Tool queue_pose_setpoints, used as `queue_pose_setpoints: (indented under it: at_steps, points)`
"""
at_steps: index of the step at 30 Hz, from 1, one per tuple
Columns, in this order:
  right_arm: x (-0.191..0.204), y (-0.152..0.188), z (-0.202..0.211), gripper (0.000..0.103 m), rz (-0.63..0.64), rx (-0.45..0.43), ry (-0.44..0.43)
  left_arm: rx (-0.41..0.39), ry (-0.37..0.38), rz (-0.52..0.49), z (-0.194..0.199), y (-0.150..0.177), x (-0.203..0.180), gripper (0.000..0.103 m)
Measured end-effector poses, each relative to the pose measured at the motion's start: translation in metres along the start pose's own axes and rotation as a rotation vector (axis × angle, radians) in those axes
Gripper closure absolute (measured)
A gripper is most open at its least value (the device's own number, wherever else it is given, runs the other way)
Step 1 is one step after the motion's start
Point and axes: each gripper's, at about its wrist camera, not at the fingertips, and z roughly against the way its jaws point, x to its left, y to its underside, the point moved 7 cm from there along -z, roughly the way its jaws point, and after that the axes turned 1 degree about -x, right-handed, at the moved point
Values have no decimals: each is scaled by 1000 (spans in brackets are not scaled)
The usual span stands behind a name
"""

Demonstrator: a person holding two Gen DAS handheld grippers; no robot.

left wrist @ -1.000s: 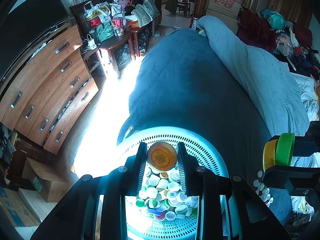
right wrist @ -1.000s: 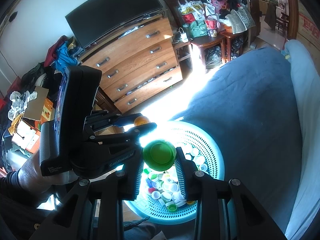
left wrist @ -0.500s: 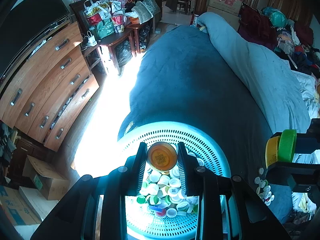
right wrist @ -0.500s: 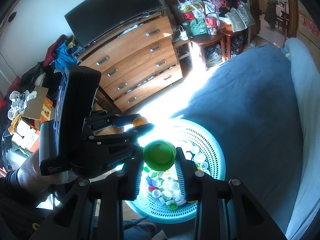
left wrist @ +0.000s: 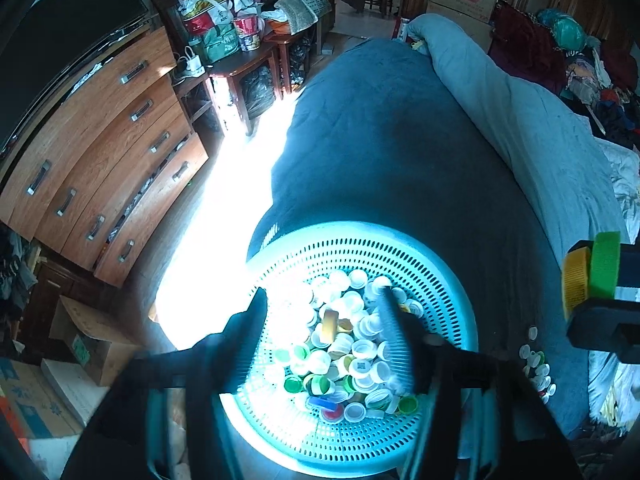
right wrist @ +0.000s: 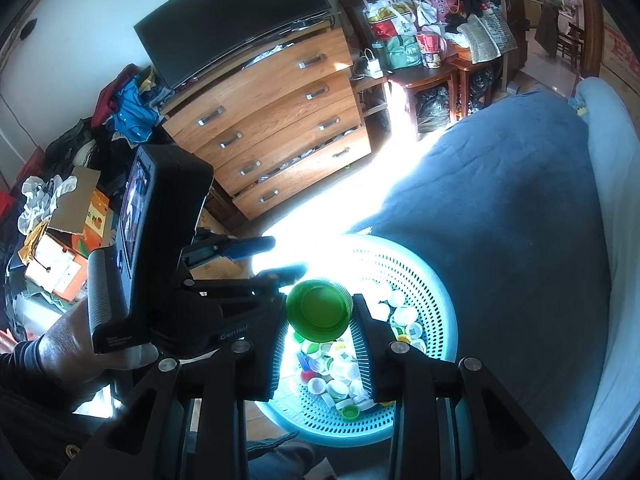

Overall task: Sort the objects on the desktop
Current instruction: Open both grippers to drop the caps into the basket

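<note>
My left gripper (left wrist: pixel 324 320) stands wide and empty above the teal perforated basket (left wrist: pixel 436 276); an orange cap (left wrist: pixel 329 325) lies edge-up on the cap pile directly below. My right gripper (right wrist: pixel 320 316) clamps a green cap (right wrist: pixel 319 314) over the same basket. Beyond, loose caps (left wrist: pixel 536 364) lie right on the blue bedspread (left wrist: pixel 400 152).

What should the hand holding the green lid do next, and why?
Probably carry it away from the basket to wherever green ones go. The right gripper is shut on the green lid above the basket, while the left gripper is open, holding nothing.
</note>
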Motion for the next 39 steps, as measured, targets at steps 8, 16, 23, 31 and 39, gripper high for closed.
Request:
queue_pose_setpoints:
  at_steps: [8, 16, 23, 31, 39]
  points:
    - [-1, 0, 5, 46, 0, -18, -2, 29, -19, 18, -5, 10, 5, 36]
    - [-6, 3, 10, 46, -15, -17, -2, 17, 1, 4, 0, -1, -6, 36]
    - [-21, 5, 24, 45, -44, -45, 25, -1, 25, -23, 1, -10, -20, 36]
    - [-32, 15, 30, 44, -93, -50, 28, -5, 47, -49, 1, -13, -35, 37]
    - [-35, 20, 33, 41, -105, -58, 35, -6, 56, -56, 2, -11, -40, 37]
